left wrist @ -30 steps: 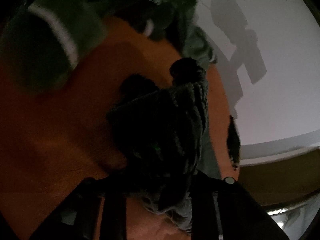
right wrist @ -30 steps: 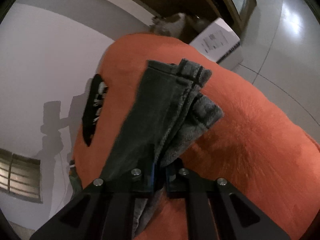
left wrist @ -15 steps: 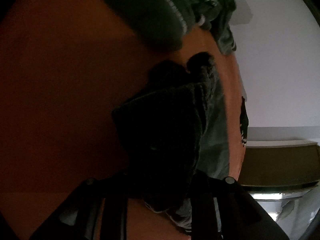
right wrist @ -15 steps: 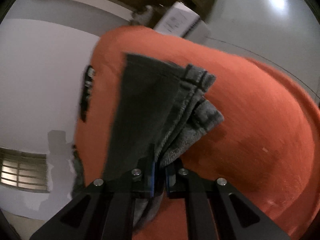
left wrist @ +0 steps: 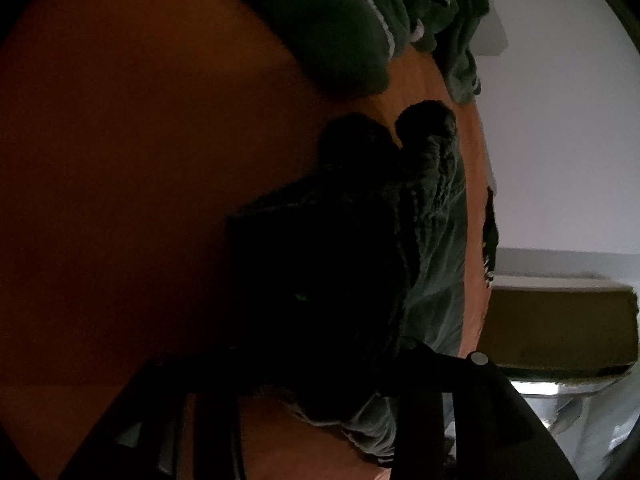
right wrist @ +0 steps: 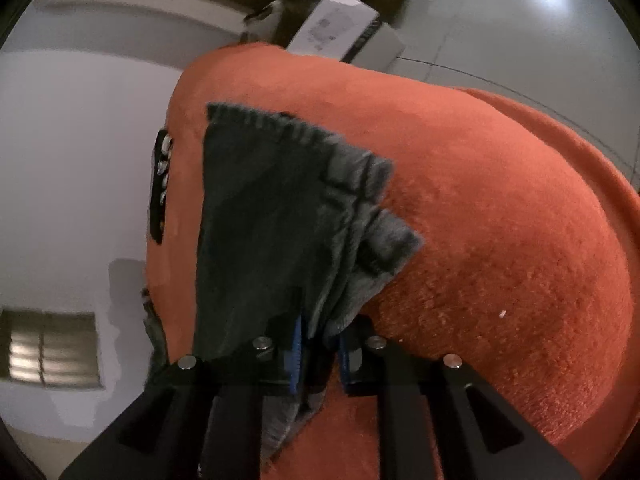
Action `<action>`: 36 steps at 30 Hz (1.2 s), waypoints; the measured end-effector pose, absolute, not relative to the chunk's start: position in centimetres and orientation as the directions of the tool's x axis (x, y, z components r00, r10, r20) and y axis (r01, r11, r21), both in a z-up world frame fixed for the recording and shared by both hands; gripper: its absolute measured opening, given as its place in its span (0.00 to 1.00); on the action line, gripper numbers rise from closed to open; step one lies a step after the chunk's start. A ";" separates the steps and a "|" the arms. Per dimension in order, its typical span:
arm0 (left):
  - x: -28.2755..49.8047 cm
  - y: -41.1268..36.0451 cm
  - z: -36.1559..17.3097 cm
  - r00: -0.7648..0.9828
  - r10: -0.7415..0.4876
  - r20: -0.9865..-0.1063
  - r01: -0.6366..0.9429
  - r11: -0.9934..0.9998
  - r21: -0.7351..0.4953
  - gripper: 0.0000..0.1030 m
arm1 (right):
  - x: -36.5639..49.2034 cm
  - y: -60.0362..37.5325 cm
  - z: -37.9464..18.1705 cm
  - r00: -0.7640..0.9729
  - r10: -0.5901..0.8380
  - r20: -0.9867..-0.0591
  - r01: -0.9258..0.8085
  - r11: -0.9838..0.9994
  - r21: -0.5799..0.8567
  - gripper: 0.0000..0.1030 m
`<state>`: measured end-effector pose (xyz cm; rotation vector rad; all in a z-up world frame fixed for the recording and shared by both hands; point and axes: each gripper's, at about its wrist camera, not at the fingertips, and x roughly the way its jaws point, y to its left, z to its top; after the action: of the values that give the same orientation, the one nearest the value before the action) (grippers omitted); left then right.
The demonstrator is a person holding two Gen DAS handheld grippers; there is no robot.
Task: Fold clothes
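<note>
Jeans laid across the orange bed, both grippers letting go.

Left wrist: left gripper jaws opening, dark jeans between them (shadowed), green clothes at twelve o'clock.
Right wrist: right gripper jaws opening, narrow, around jeans lying on the bed.

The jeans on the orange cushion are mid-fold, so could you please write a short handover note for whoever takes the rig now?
Right claw: jaws opening; the jeans hang between the blue pads, with a gap showing at one pad.
Left claw: jaws opening; dark cloth fills the space between the fingers, and that view is too dark to show contact.
Jeans: folded over in layers, lying on the orange cushion near its edge. A green garment lies further along the cushion.
Done: the jeans are doubled over and laid down.
Left: let go fully, tidy the fold, then probably do the green garment.
</note>
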<state>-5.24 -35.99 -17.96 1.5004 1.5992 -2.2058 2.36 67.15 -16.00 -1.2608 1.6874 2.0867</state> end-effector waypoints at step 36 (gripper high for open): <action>-3.9 -34.3 -13.5 -0.484 0.264 -0.834 0.605 -0.589 -0.537 0.49 | 2.5 66.8 -11.5 -0.525 0.065 -0.848 -0.687 -0.620 0.378 0.37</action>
<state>-3.90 -34.28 -13.54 1.4500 1.2855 -2.1724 2.50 66.84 -11.54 -1.1664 1.0021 2.1736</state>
